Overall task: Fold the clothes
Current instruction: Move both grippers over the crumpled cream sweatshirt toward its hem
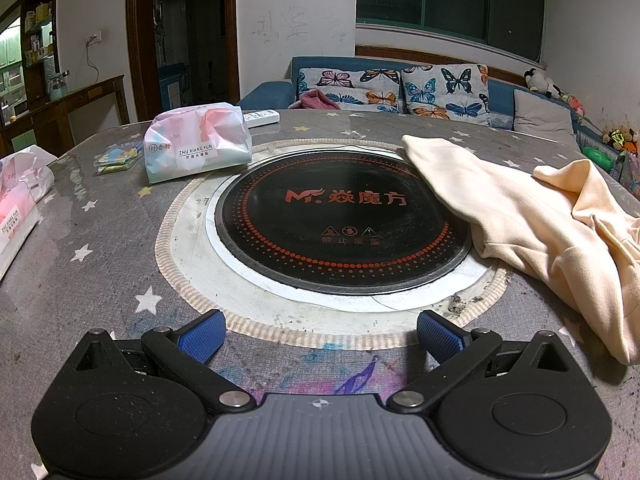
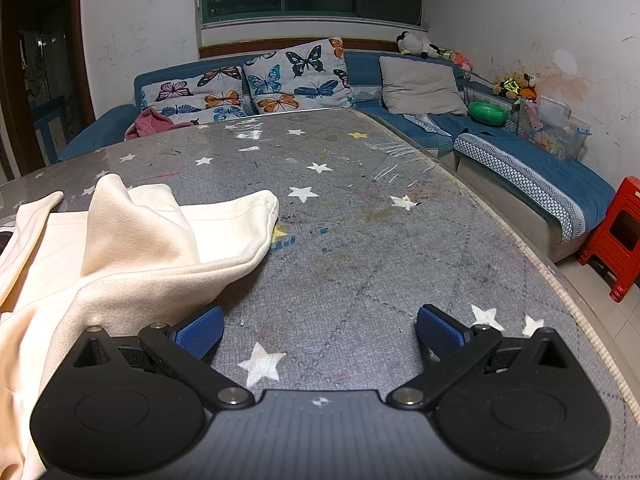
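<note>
The garment (image 1: 532,220), a cream piece, lies crumpled on the counter (image 1: 100,248), at the right of the left wrist view and the left of the right wrist view. One end drapes over the rim of the black hotplate (image 1: 340,224) set in the counter's middle. The left gripper (image 1: 320,336) hangs released, jaws wide with nothing between them, over bare counter just below the hotplate ring. The right gripper (image 2: 320,332) is likewise released and empty, with the cloth just beside its left finger.

The likeliest trouble is a shallow pinch: the cloth is bunched in loose layers, so a gripper could take only the top ply and the fold would come out skewed. Dragging the garment toward the left of the left wrist view could sweep it into the tissue pack (image 1: 196,144) or the small packet (image 1: 116,158) near it. Cloth left on the hotplate is a hazard if it is warm; that cannot be told.

Open room is best at the centre and right of the right wrist view, where the counter is bare up to its edge (image 2: 500,216); beyond it the surface drops toward the sofa (image 2: 520,160) and red stool (image 2: 616,236).
</note>
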The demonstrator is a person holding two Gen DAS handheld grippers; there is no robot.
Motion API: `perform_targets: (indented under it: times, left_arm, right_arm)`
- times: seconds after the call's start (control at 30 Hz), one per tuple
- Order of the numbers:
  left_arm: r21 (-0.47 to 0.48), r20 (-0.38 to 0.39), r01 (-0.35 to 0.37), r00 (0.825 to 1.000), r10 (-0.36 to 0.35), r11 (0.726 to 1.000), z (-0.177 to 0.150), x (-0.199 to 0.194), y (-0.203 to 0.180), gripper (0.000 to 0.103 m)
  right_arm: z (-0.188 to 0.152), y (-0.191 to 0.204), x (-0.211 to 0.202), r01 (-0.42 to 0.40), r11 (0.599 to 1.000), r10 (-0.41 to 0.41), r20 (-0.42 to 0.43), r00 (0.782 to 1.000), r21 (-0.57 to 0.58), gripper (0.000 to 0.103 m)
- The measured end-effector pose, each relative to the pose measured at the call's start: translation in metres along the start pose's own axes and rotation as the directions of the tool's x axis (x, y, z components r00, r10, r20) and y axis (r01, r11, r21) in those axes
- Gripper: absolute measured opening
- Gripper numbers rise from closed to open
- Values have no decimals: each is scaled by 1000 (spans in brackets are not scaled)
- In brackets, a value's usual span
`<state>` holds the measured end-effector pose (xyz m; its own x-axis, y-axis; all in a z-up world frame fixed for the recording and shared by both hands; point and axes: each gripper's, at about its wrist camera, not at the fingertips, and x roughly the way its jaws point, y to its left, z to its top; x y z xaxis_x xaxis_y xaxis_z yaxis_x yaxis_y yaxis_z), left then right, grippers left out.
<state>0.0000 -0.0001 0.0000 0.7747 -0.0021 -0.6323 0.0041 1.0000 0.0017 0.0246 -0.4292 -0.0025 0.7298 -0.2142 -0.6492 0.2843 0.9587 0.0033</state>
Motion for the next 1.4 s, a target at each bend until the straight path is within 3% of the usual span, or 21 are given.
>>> perform_targets:
  times: [0.47,1.4]
  left_arm:
    - [-24,-28,-30,999,29,999,4,-3,-4,103]
    - [-34,-36,63,997,-64,997,1,-46,-47,103]
  right_arm:
    - [-12,-1,-16,-38,999,38,-23,999,-19,103]
    - [-59,31,-125,-178,970,186,29,982,-167,103]
